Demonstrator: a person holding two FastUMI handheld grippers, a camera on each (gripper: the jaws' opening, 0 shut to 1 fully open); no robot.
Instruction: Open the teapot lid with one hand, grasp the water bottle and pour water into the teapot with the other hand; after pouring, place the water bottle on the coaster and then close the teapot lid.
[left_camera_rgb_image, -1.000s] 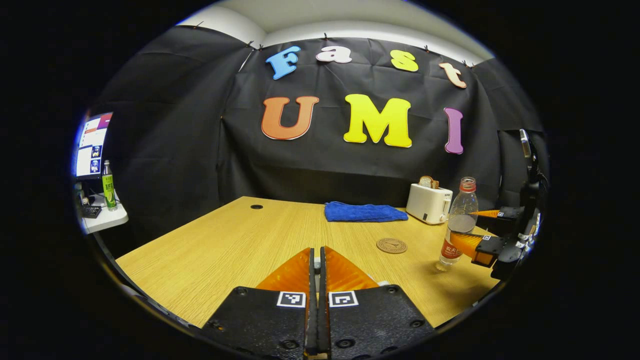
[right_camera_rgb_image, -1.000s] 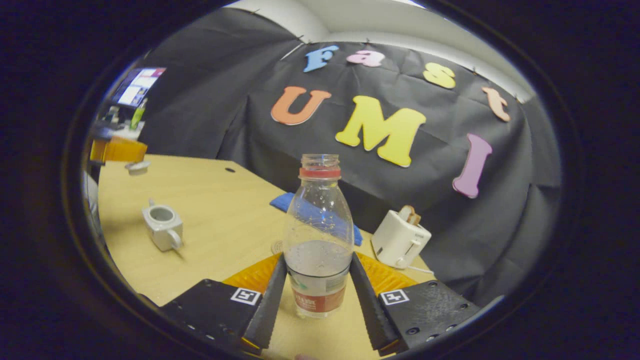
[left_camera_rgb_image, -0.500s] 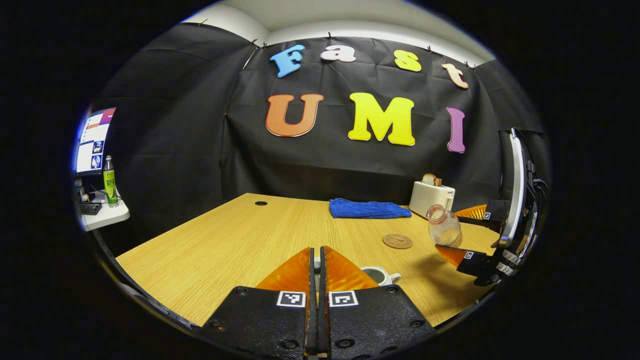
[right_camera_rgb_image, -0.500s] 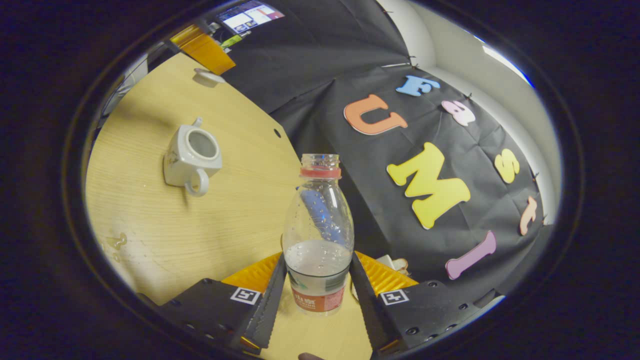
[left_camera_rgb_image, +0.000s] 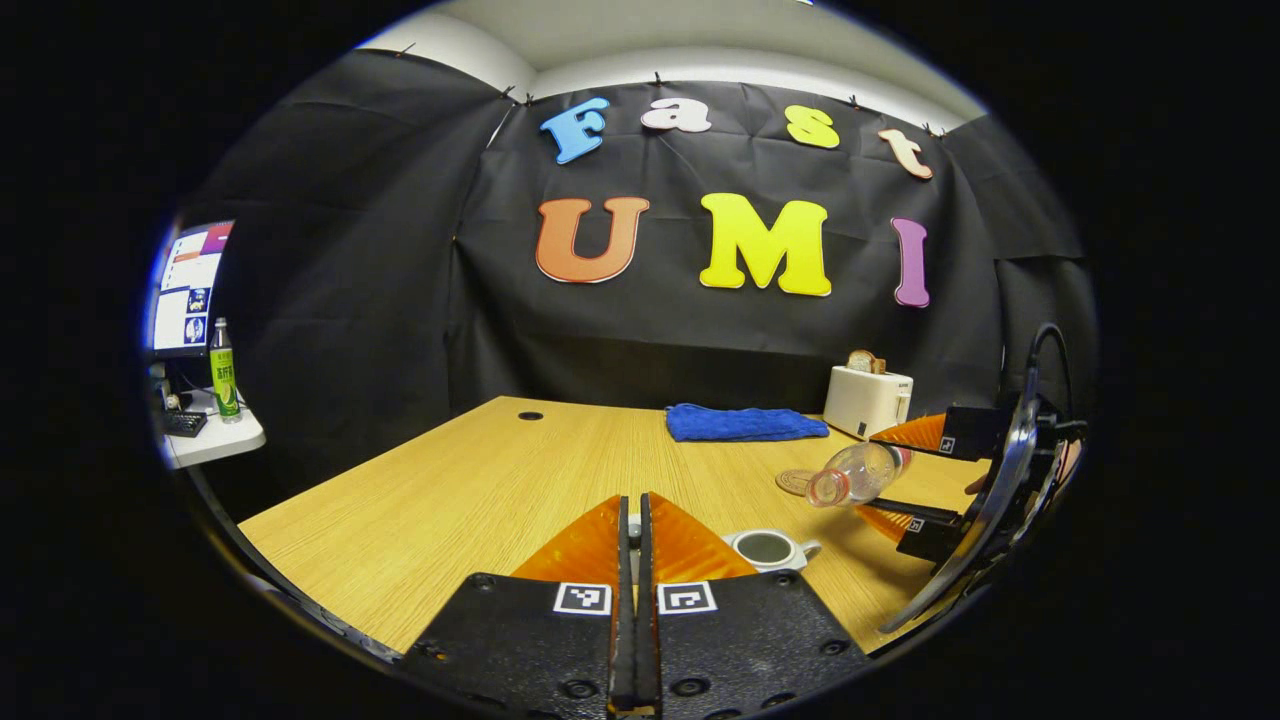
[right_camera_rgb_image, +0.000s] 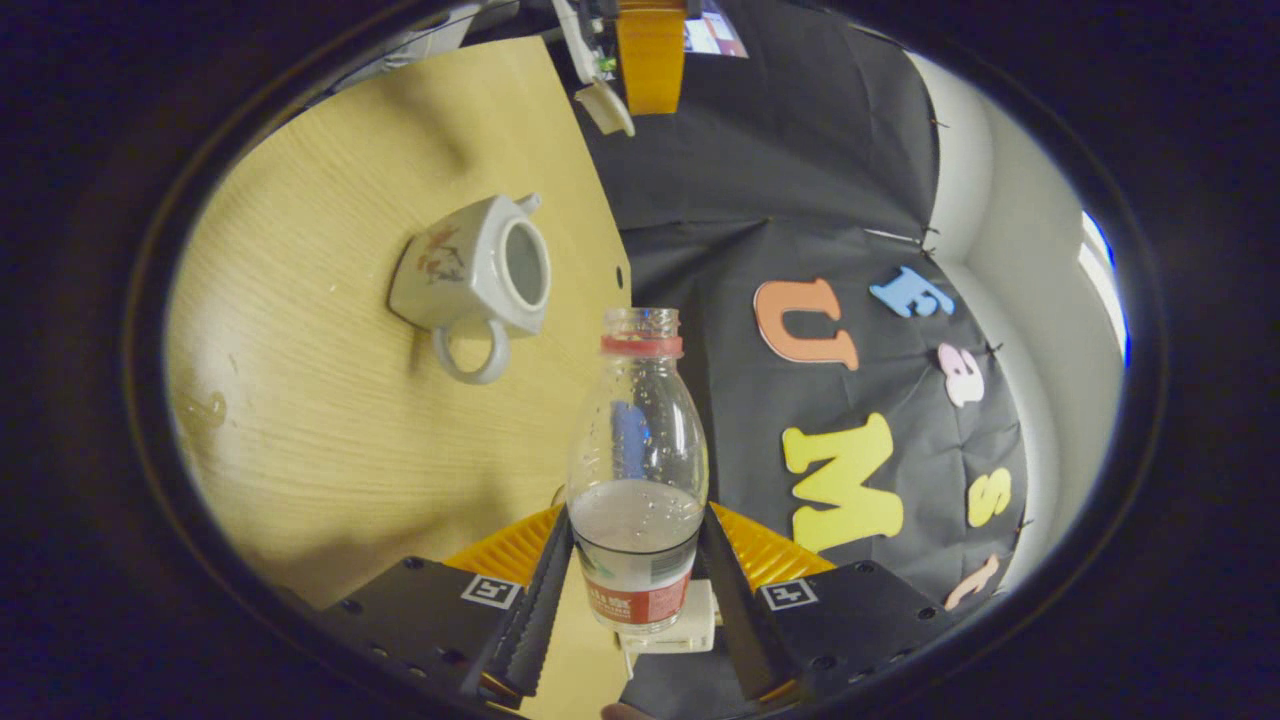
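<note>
My left gripper (left_camera_rgb_image: 631, 508) is shut, with the small white teapot lid (right_camera_rgb_image: 609, 106) pinched at its fingertips and held off the table. In the right gripper view the left gripper (right_camera_rgb_image: 646, 80) hangs at the top. The open white teapot (left_camera_rgb_image: 765, 548) (right_camera_rgb_image: 480, 270) stands on the wooden table just right of my left fingers. My right gripper (right_camera_rgb_image: 637, 525) (left_camera_rgb_image: 905, 478) is shut on the lower half of a clear uncapped water bottle (right_camera_rgb_image: 637, 450) (left_camera_rgb_image: 852, 473). The bottle is tipped almost flat, its mouth aimed toward the teapot from above and right. A round brown coaster (left_camera_rgb_image: 793, 484) lies behind the bottle's mouth.
A white toaster (left_camera_rgb_image: 866, 400) (right_camera_rgb_image: 692, 626) with bread in it and a folded blue cloth (left_camera_rgb_image: 745, 423) sit at the table's (left_camera_rgb_image: 480, 490) back right. Off to the left, a side desk carries a monitor (left_camera_rgb_image: 185, 290) and a green bottle (left_camera_rgb_image: 222, 370).
My right gripper has lifted the bottle and rolled it from upright to nearly horizontal, swinging its mouth toward the teapot. My left gripper has stayed almost still with the lid.
</note>
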